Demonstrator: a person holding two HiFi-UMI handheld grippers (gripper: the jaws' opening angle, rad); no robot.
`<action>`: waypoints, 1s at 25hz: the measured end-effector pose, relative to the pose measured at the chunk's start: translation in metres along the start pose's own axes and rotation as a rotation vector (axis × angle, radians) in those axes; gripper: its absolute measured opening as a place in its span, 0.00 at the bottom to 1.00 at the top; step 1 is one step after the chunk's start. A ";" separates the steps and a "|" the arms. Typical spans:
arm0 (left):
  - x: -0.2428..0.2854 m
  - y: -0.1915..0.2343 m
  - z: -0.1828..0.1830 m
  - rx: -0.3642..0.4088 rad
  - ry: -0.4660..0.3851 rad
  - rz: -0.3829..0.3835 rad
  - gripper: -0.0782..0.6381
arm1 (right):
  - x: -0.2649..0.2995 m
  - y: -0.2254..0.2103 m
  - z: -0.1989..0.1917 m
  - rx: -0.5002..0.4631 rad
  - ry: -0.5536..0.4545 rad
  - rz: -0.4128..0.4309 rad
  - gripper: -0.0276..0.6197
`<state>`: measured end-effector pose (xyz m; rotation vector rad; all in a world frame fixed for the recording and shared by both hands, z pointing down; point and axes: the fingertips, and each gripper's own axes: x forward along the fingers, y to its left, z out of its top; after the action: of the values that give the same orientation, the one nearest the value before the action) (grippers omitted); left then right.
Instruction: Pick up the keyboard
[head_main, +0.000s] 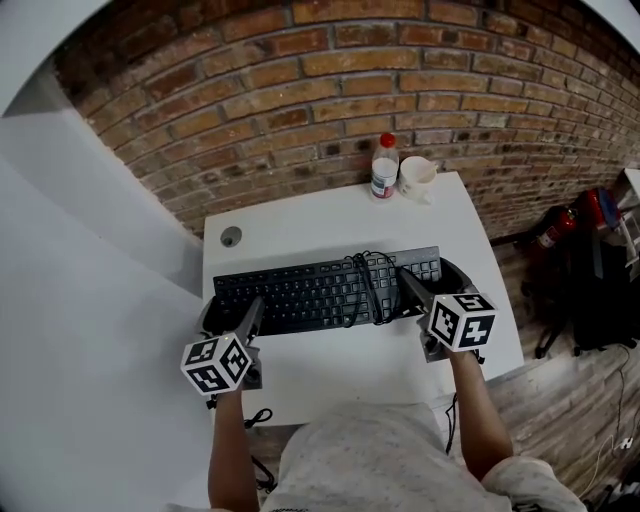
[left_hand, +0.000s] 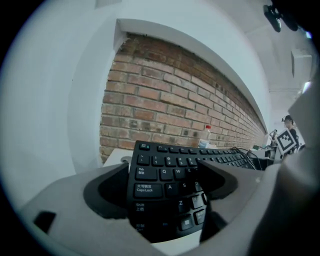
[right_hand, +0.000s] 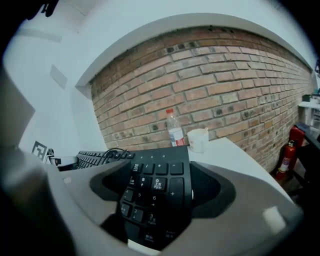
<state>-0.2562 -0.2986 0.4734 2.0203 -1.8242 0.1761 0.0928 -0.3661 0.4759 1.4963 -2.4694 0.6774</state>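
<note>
Nearest the head camera is the person's pale shirt (head_main: 370, 455) at the bottom of the frame, with both forearms (head_main: 228, 440) reaching up from it toward the white surface (head_main: 300, 232). Each forearm ends in a gripper set at one end of the black keyboard (head_main: 310, 292), which lies across the middle of the frame with its cable (head_main: 368, 285) bundled in loops on the keys right of centre, probably so it will not drag. The left gripper (head_main: 232, 315) has its jaws clamped on the left end; its own view shows one jaw against the edge by the Caps Lock key and the other lying over the letter keys. The right gripper (head_main: 432, 275) grasps the number-pad end the same way, one jaw on each side of the pad. Taking both ends looks like a way to keep the long, thin board level and stop it twisting. Whether it has cleared the surface I cannot tell. A bottle (head_main: 384, 167) and a cup (head_main: 417, 176) stand well apart from it at the upper edge, against the brick wall (head_main: 330, 90).
</note>
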 end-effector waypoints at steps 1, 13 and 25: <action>-0.004 -0.002 0.011 0.007 -0.025 0.000 0.70 | -0.002 0.004 0.010 -0.008 -0.021 0.007 0.63; -0.046 -0.019 0.106 0.072 -0.237 -0.002 0.70 | -0.036 0.039 0.102 -0.078 -0.219 0.058 0.63; -0.104 -0.049 0.162 0.144 -0.442 0.012 0.71 | -0.088 0.063 0.155 -0.130 -0.412 0.117 0.62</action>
<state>-0.2514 -0.2614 0.2786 2.2865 -2.1352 -0.1542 0.0926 -0.3444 0.2880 1.5825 -2.8531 0.2314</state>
